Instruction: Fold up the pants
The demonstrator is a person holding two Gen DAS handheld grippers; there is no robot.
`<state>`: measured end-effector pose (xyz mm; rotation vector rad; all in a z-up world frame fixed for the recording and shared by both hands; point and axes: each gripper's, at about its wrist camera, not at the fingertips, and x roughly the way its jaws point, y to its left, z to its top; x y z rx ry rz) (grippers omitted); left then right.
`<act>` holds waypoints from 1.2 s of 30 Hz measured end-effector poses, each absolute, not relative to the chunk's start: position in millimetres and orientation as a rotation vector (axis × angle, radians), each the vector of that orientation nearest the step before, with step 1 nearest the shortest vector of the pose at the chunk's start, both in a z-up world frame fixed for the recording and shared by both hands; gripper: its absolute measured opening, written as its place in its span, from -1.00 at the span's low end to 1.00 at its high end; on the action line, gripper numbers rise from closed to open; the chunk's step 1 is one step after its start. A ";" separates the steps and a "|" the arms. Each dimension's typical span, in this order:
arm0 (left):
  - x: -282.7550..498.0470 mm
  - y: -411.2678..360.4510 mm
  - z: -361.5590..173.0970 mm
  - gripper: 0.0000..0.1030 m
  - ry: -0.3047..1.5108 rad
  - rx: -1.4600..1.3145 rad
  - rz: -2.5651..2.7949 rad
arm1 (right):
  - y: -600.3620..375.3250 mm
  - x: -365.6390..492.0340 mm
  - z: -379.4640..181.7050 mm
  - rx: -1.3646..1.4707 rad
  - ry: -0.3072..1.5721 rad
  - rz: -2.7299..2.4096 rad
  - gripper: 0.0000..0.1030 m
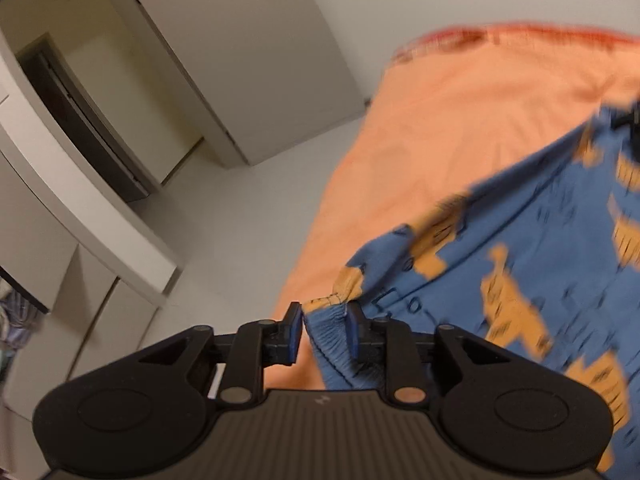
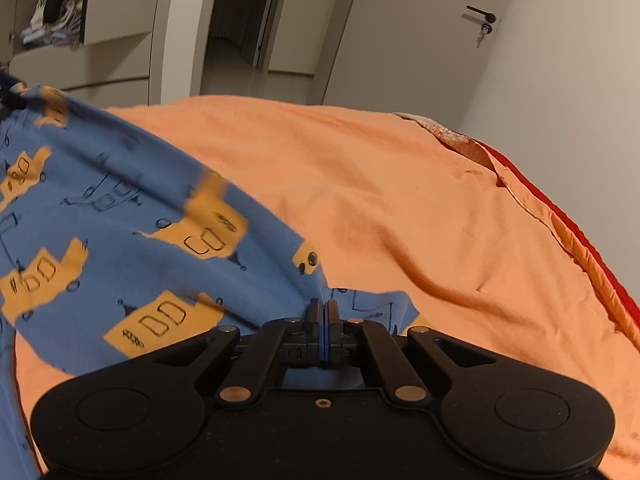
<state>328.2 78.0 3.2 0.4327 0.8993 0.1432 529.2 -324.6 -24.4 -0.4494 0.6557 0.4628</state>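
bed (image 2: 400, 208) with wrinkled orange sheet (image 1: 460, 128) on top; blue patterned pants (image 2: 120, 248) partly draped across it; red edge at far side

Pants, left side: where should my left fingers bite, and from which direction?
Take the gathered elastic waistband of the pants, already sitting in the gap of the left gripper, which looks part open. Come straight along the fingers from the edge nearest you: the bunched band is thick and stands proud of the orange bedsheet. The right gripper is clamped on another edge.

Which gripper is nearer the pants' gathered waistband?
Left. The left gripper has the pants' waistband between its parted fingers; the right gripper pinches a plain blue edge elsewhere.
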 end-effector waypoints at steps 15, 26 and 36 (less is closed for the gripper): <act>408.0 91.3 14.5 0.71 0.953 0.334 -0.268 | -297.7 558.6 0.4 -0.433 0.659 0.622 0.44; 428.0 78.2 -10.2 -0.99 1.116 0.330 -0.256 | -247.9 577.3 -11.8 -0.472 0.793 0.724 -0.48; 405.7 61.6 7.8 -0.61 1.005 0.461 -0.207 | -244.6 551.6 -0.8 -0.515 0.686 0.628 -0.97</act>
